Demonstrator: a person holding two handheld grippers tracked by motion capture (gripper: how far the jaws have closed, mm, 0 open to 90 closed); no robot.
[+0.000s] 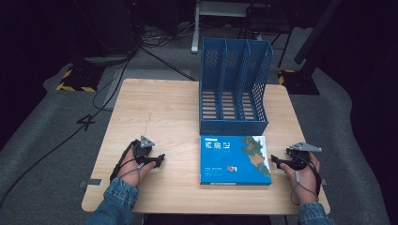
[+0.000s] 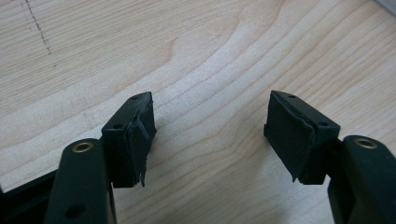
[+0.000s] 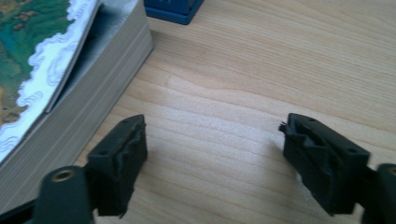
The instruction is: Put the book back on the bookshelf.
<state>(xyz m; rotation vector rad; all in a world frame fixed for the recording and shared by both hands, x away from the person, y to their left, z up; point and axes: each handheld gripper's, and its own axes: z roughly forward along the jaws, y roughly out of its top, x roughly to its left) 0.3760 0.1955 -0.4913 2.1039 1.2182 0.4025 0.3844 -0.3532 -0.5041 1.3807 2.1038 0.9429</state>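
L gripper [image 1: 158,161]: jaws apart, empty.
R gripper [image 1: 277,162]: jaws apart, beside book [image 1: 234,159].
Risk: loose cover lifts, book slips before rack [image 1: 234,84].

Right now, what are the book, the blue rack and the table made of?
The book looks like paper with a glossy printed cover; stacked page edges show. The blue rack seems to be hard plastic, moulded with holes. The table looks like pale wood, with grain lines, maybe a laminate.

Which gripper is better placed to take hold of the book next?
Right, probably. The right gripper sits open just beside the book, whose page edge lies next to its jaws in its own view. The left gripper, also open, has bare table before it.
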